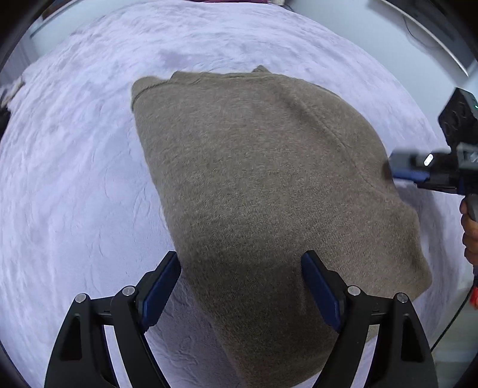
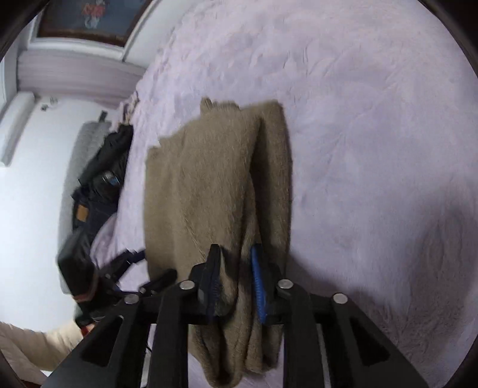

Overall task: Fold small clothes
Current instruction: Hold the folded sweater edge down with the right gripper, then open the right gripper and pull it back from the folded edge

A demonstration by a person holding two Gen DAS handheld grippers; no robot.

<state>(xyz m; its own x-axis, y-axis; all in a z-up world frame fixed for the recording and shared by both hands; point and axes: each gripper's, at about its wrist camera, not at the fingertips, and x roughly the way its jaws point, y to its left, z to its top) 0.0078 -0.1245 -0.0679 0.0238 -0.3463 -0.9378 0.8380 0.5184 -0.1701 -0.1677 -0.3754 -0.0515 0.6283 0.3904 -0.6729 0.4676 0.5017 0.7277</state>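
Note:
A brown knit sweater (image 1: 269, 185) lies folded on the pale lilac bedspread (image 1: 74, 179). My left gripper (image 1: 239, 262) is open, its jaws wide apart over the sweater's near edge, touching nothing that I can see. My right gripper (image 2: 236, 256) is shut on a bunched fold of the sweater (image 2: 209, 194), with cloth pinched between its fingers. The right gripper also shows in the left wrist view (image 1: 400, 170) at the sweater's right edge. The left gripper (image 2: 131, 265) shows blurred at the sweater's left side in the right wrist view.
Dark clothes (image 2: 101, 185) are piled at the bed's left edge in the right wrist view. A white wall (image 2: 35, 179) and a framed picture (image 2: 89, 21) lie beyond. The bedspread (image 2: 373, 149) stretches wide to the right.

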